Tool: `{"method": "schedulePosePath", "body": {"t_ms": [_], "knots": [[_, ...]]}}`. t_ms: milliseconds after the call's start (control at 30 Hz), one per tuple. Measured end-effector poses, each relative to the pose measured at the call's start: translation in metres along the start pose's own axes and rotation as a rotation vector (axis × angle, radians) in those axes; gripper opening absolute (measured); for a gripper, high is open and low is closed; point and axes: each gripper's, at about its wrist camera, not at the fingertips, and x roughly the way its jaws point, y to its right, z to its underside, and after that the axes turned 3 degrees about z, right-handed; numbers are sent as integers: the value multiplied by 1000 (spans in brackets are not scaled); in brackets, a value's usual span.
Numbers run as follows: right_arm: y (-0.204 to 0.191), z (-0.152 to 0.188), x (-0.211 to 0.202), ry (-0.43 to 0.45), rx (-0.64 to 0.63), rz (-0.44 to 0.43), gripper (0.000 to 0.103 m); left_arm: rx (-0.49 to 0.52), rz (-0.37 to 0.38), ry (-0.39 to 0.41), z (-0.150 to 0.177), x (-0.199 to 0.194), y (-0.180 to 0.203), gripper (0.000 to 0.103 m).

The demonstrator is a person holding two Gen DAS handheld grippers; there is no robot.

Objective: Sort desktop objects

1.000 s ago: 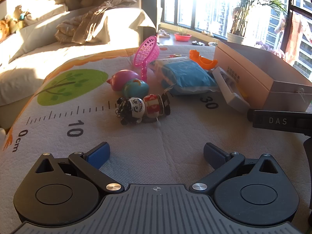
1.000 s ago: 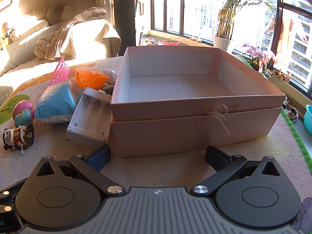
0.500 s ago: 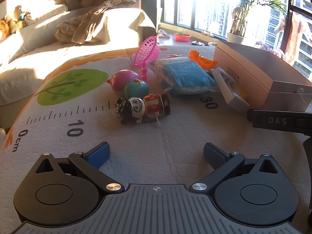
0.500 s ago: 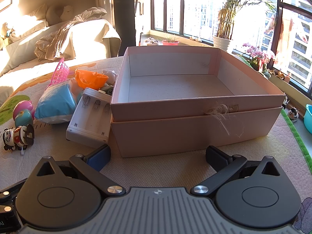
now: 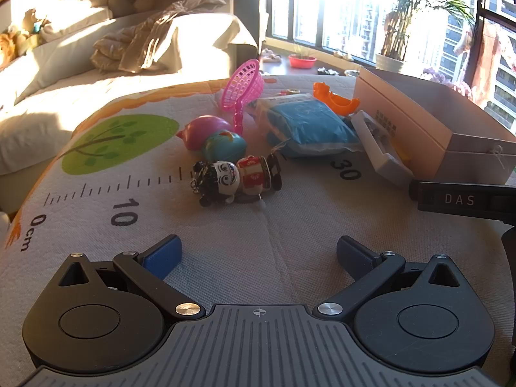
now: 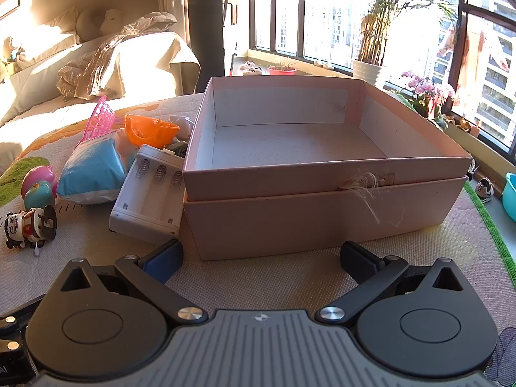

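My left gripper is open and empty, low over the mat, short of a wind-up toy figure lying on its side. Behind it are a teal egg toy, a pink toy, a pink net scoop, a blue bag, an orange toy and a white battery holder. My right gripper is open and empty, just in front of the empty pink box. The battery holder leans against the box's left side.
The printed ruler mat covers the surface. A sofa with pillows stands at the back left. Windows and potted plants are behind the box. The right gripper's body shows at the left wrist view's right edge.
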Motion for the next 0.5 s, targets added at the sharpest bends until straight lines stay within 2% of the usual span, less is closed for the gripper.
{"method": "schedulePosePath", "body": {"t_ms": [500], "knots": [[-1,-1,1,0,0,0,103,0,2,0,0,0,0,103]]}}
